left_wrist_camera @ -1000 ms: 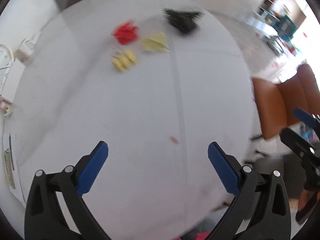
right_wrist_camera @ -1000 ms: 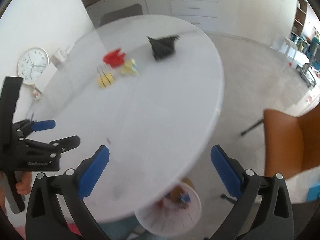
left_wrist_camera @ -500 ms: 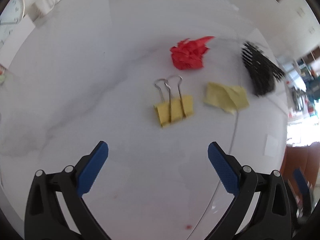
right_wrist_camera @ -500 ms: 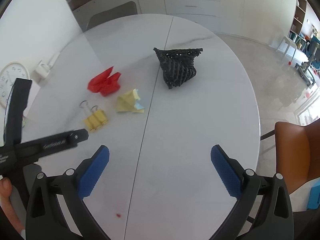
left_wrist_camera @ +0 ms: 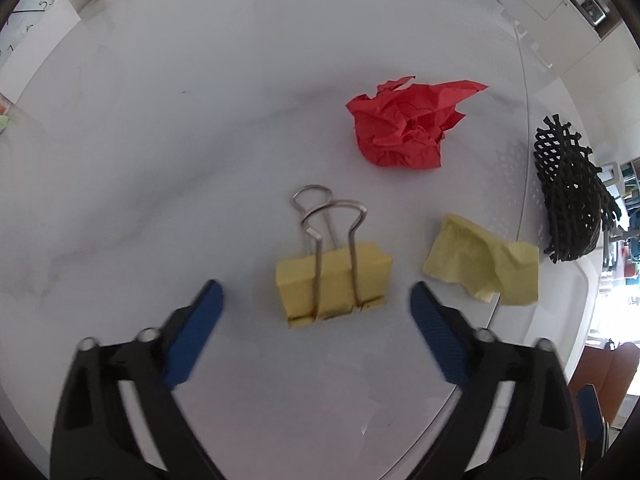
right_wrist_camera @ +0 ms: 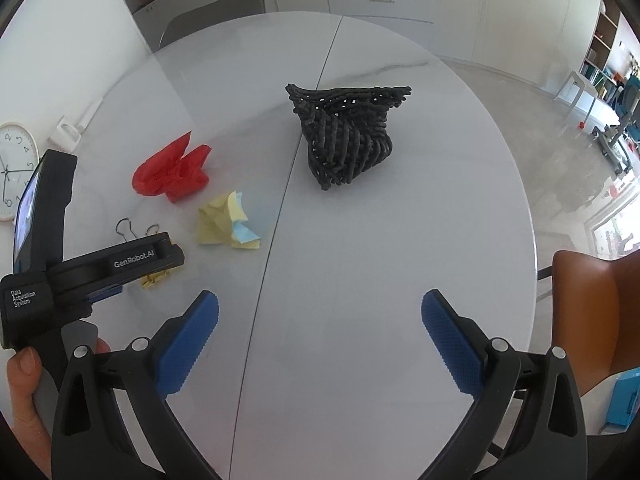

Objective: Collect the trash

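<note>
Looking down from the left tool's camera, a white marble-patterned round table (left_wrist_camera: 168,168) fills the view. At the far left edge a wall clock (left_wrist_camera: 30,12) leans off the table. Near the centre lies a yellow binder clip (left_wrist_camera: 333,286) with its two wire handles pointing away from the camera. Beyond it and slightly right sits a crumpled red paper (left_wrist_camera: 404,128). To the right of the clip lies a crumpled yellow paper (left_wrist_camera: 480,264), and further right, at the table's edge, a black woven basket (left_wrist_camera: 572,204) stands.

The left tool (left_wrist_camera: 316,296) hangs over the table with its blue-padded jaws well apart; they have just been closing a little. The binder clip lies between the two pads, touching neither, while the yellow paper sits just beyond the right pad.

From the right tool's camera, the clock (right_wrist_camera: 14,172) shows at the far left, then a person's hand (right_wrist_camera: 24,376) gripping the left tool's black body (right_wrist_camera: 100,268), which covers most of the binder clip (right_wrist_camera: 156,278). The red paper (right_wrist_camera: 172,176) lies past it, the yellow paper (right_wrist_camera: 226,226), with a pale blue scrap in it, to its right. The basket (right_wrist_camera: 346,136) stands upright near the table's middle, well apart from the papers. An orange chair (right_wrist_camera: 592,312) sits off the right edge.

The right tool (right_wrist_camera: 320,320) hovers with jaws wide apart and nothing between them, over bare table (right_wrist_camera: 400,248); all the papers lie ahead and to its left.
</note>
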Demonstrator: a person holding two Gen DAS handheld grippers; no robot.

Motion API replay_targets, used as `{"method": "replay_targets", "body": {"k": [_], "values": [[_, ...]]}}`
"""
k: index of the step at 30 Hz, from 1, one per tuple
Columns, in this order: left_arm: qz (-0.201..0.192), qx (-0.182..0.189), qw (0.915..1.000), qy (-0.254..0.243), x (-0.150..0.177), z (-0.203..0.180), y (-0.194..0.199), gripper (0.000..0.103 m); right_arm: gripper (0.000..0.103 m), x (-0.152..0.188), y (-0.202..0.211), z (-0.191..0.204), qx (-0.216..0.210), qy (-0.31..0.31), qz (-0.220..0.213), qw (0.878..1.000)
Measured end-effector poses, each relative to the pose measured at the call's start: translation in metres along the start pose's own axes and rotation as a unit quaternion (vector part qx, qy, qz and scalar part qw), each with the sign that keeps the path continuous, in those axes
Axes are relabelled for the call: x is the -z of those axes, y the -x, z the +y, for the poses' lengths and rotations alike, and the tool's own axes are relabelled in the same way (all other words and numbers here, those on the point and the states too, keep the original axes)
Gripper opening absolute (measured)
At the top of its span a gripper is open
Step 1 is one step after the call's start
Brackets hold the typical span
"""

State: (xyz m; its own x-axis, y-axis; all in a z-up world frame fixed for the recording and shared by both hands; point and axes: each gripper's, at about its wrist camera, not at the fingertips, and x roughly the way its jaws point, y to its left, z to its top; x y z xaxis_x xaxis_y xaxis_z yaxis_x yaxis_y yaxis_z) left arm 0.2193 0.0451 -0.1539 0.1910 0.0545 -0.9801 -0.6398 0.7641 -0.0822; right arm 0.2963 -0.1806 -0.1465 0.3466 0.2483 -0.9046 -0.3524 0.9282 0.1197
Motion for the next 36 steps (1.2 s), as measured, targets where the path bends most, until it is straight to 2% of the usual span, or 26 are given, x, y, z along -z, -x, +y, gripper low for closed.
{"method": "replay_targets", "body": {"k": [2, 5, 7, 15, 19, 25, 28, 29, 30, 31, 32, 33, 36], "values": [[-0.009, -0.011, 0.9998, -0.017, -0.001, -0.005, 0.003, 0.075, 0.101, -0.003, -0.005, 0.001, -0.003, 0.001, 0.003, 1.0], [-0.017, -0.012, 0.9991, -0.037, 0.0, -0.01, 0.007, 0.06, 0.101, -0.006, -0.01, 0.002, -0.009, -0.001, 0.005, 1.0], [-0.018, -0.008, 0.9987, -0.046, 0.0, -0.011, 0.007, 0.055, 0.101, -0.008, -0.014, 0.004, -0.014, -0.001, 0.006, 1.0], [-0.016, -0.001, 0.9972, -0.073, -0.007, -0.001, 0.005, 0.054, 0.101, -0.019, -0.025, 0.025, -0.035, 0.021, 0.005, 0.999], [-0.015, 0.002, 0.9963, -0.084, -0.01, 0.016, 0.009, 0.054, 0.101, -0.024, -0.031, 0.038, -0.047, 0.028, 0.007, 0.998], [-0.033, -0.008, 0.9936, -0.108, -0.004, 0.028, 0.021, 0.054, 0.099, -0.035, -0.054, 0.061, -0.06, 0.025, 0.017, 0.998], [-0.04, -0.011, 0.9921, -0.118, 0.0, 0.038, 0.024, 0.054, 0.083, -0.038, -0.07, 0.07, -0.067, 0.023, 0.036, 0.997], [-0.041, -0.011, 0.9917, -0.121, 0.001, 0.042, 0.026, 0.054, 0.072, -0.038, -0.073, 0.073, -0.066, 0.024, 0.04, 0.997], [-0.042, -0.009, 0.9915, -0.123, 0.003, 0.045, 0.028, 0.054, 0.055, -0.038, -0.075, 0.075, -0.067, 0.024, 0.042, 0.997], [-0.042, -0.008, 0.9912, -0.126, 0.002, 0.047, 0.028, 0.054, 0.047, -0.038, -0.077, 0.076, -0.068, 0.024, 0.045, 0.996], [-0.044, -0.008, 0.9906, -0.129, 0.004, 0.049, 0.03, 0.054, 0.03, -0.037, -0.079, 0.077, -0.071, 0.023, 0.051, 0.996], [-0.045, -0.007, 0.9902, -0.132, 0.003, 0.053, 0.034, 0.054, 0.021, -0.035, -0.079, 0.077, -0.074, 0.021, 0.054, 0.996], [-0.053, -0.004, 0.9883, -0.143, 0.008, 0.052, 0.037, 0.054, 0.017, -0.028, -0.071, 0.075, -0.074, 0.019, 0.043, 0.996]]}}
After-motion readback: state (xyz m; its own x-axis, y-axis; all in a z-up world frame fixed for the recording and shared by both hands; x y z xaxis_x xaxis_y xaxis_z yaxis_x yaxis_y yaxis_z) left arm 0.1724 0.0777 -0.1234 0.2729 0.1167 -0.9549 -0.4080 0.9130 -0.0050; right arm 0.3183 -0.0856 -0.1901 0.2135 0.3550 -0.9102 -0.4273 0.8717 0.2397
